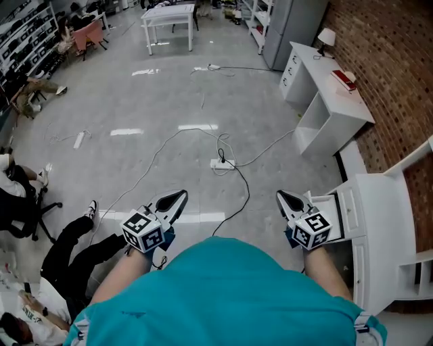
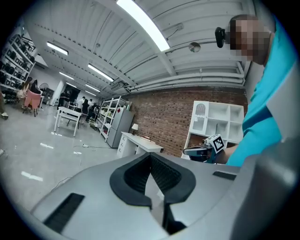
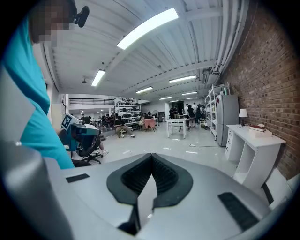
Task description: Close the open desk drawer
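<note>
The white desk (image 1: 382,223) stands at my right against the brick wall, and its open drawer (image 1: 346,211) sticks out to the left. My right gripper (image 1: 285,198) hangs just left of the drawer front, jaws shut with nothing between them. My left gripper (image 1: 177,198) floats over the floor at the left, also shut and empty. In the left gripper view the pads (image 2: 165,174) meet at the tip, and the right gripper (image 2: 200,151) shows beyond them. The right gripper view shows its own pads (image 3: 164,176) closed, with the left gripper (image 3: 80,131) at the left.
A second white desk (image 1: 326,94) with a lamp stands farther along the brick wall. A power strip (image 1: 222,163) and cables lie on the grey floor ahead. People sit at the left (image 1: 27,203). A white table (image 1: 168,17) and a grey cabinet (image 1: 287,30) stand at the back.
</note>
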Demonstrator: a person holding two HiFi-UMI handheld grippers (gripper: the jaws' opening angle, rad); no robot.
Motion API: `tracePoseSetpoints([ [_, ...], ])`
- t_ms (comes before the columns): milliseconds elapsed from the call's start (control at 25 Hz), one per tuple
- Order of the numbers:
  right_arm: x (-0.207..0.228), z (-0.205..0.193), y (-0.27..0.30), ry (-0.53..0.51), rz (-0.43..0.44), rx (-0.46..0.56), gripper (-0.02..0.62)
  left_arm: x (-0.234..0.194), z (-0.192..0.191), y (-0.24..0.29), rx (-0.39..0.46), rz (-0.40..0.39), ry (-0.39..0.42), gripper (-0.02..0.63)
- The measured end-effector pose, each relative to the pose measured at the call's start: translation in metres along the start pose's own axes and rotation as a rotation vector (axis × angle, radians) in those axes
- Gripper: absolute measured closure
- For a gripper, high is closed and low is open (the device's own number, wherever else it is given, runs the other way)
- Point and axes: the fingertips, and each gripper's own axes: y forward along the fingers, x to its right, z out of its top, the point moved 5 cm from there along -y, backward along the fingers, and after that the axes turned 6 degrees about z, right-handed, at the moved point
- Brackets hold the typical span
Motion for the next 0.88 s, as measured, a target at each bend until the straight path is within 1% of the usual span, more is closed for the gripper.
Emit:
tracePoseSetpoints([
  [160, 0.033, 0.000, 0.019, 0.021, 0.016, -0.008, 0.574, -0.013, 0.003, 0.027, -0.011, 0.023, -0.002, 0.594],
  [240, 0.058, -0.001, 0.026, 0.029, 0.039, -0.013, 0.574, -0.013, 0.002, 0.048, -0.025, 0.050, 0.001, 0.594],
  [320, 0.094, 0.000, 0.031, 0.027, 0.077, -0.017, 0.574, -0.010, 0.001, 0.075, -0.032, 0.097, -0.001, 0.594],
  [440, 0.149, 0.012, 0.046, -0.008, 0.137, -0.014, 0.574, -0.008, 0.008, 0.118, -0.009, 0.172, -0.009, 0.594],
  [520, 0.180, 0.020, 0.052, -0.030, 0.168, -0.022, 0.574, -0.003, 0.014, 0.146, 0.009, 0.206, -0.036, 0.594],
  [640, 0.221, 0.028, 0.065, -0.067, 0.248, -0.039, 0.574, 0.012, 0.017, 0.182, 0.016, 0.250, -0.078, 0.594],
  [760, 0.248, 0.030, 0.085, -0.085, 0.283, -0.044, 0.574, 0.010, 0.016, 0.204, 0.002, 0.304, -0.105, 0.594],
  [880, 0.254, 0.023, 0.102, -0.077, 0.276, -0.047, 0.574, 0.000, 0.010, 0.212, -0.026, 0.311, -0.108, 0.594],
])
